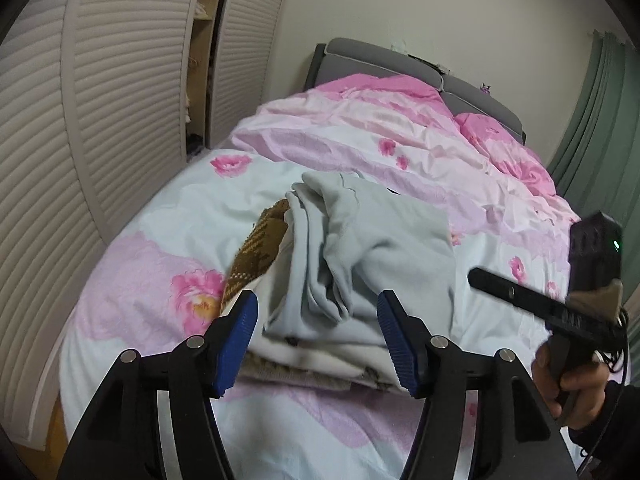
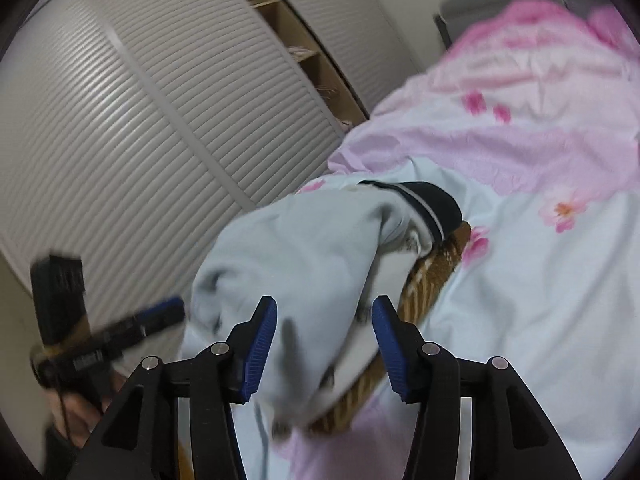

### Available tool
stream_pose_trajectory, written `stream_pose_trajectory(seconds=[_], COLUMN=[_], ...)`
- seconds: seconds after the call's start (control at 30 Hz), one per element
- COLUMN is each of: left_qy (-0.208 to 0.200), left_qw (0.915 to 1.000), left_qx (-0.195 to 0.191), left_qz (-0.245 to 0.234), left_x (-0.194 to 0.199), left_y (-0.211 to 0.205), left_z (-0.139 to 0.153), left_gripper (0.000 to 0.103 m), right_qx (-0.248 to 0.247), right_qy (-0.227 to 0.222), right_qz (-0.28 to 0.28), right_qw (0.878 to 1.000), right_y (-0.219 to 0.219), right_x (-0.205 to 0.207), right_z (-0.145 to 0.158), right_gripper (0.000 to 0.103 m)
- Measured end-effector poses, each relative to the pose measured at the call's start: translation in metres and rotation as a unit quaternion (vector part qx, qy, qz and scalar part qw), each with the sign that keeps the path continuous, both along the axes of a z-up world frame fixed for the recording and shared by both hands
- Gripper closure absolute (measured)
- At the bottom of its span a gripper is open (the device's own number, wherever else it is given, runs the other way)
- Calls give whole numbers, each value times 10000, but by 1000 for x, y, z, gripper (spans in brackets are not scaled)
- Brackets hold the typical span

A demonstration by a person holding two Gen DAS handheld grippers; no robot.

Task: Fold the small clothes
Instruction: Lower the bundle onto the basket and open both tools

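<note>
A pale blue-grey garment [image 1: 372, 240] lies crumpled on top of a small pile on the bed. Under it show a brown patterned piece [image 1: 256, 248] and a white layer [image 1: 320, 352]. My left gripper [image 1: 318, 340] is open just in front of the pile, its blue pads on either side of the cloth without pressing on it. In the right wrist view the same pale garment [image 2: 304, 248] is blurred and hangs between the open pads of my right gripper [image 2: 324, 348]. A dark piece with white stripes [image 2: 432, 204] and the brown piece [image 2: 432, 280] lie beyond it.
The pile rests on a floral bed sheet [image 1: 160, 208]. A rumpled pink duvet [image 1: 380, 128] is heaped toward the grey headboard [image 1: 360, 52]. White louvred wardrobe doors [image 1: 100, 120] stand close along the bed's left side, and a green curtain [image 1: 592, 120] hangs at the right. A hand [image 1: 568, 384] holds the other gripper.
</note>
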State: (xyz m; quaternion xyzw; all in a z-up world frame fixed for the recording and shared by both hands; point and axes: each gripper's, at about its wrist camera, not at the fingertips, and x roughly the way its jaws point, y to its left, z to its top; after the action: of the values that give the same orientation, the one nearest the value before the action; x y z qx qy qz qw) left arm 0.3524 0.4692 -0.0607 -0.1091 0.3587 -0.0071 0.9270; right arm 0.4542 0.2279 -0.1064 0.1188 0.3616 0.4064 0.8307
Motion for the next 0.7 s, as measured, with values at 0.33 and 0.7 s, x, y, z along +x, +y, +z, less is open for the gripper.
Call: stream_pose_trajectory(seconds=[0.33, 0.7], left_qy=[191, 154], left_qw=[9971, 9970], left_qx=[740, 415], left_qz=[4, 630], left_x=[18, 23], left_y=[-39, 7], left_z=[-16, -13], left_gripper=[56, 83], right_qx=[-1271, -1157], right_qy=[-1087, -989], right_qz=[243, 229], right_qw=[9856, 9881], right_y=[49, 46], right_x=[-43, -44], right_z=[-4, 0], right_gripper=[55, 89])
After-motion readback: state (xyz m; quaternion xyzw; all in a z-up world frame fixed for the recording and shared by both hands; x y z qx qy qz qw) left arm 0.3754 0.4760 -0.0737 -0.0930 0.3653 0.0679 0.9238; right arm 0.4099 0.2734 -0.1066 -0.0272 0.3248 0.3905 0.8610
